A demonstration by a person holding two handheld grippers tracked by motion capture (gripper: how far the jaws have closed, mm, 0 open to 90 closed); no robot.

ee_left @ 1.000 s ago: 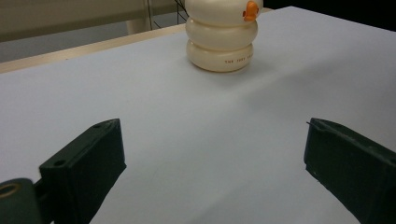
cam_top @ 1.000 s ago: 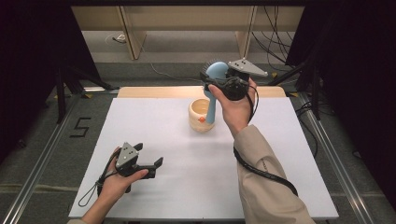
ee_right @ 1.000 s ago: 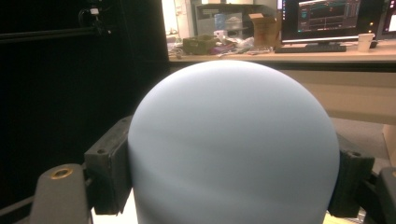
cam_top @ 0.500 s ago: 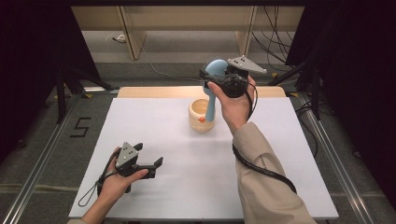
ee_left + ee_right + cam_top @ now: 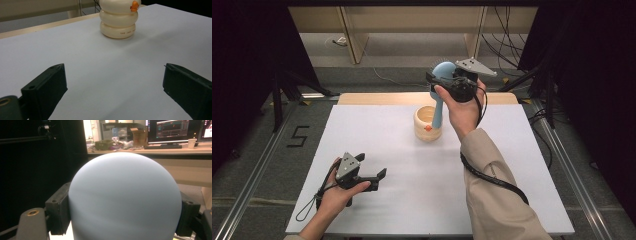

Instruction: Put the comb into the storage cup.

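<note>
- Standing nearly upright above the far middle of the counter (image 5: 387, 125), the blue brush (image 5: 439, 95) has its round head up and its handle reaching down into the cream ringed cup (image 5: 426, 127).
- The right tongs (image 5: 438, 80) are clamped on the brush's round head, one jaw pressed against each side of it in the right gripper view.
- The cup stands on the white counter, with a small orange spot (image 5: 135, 6) on its side.
- The left tongs (image 5: 374, 172) sit low over the near left of the counter, jaws wide apart and nothing between them, well apart from the cup.
</note>
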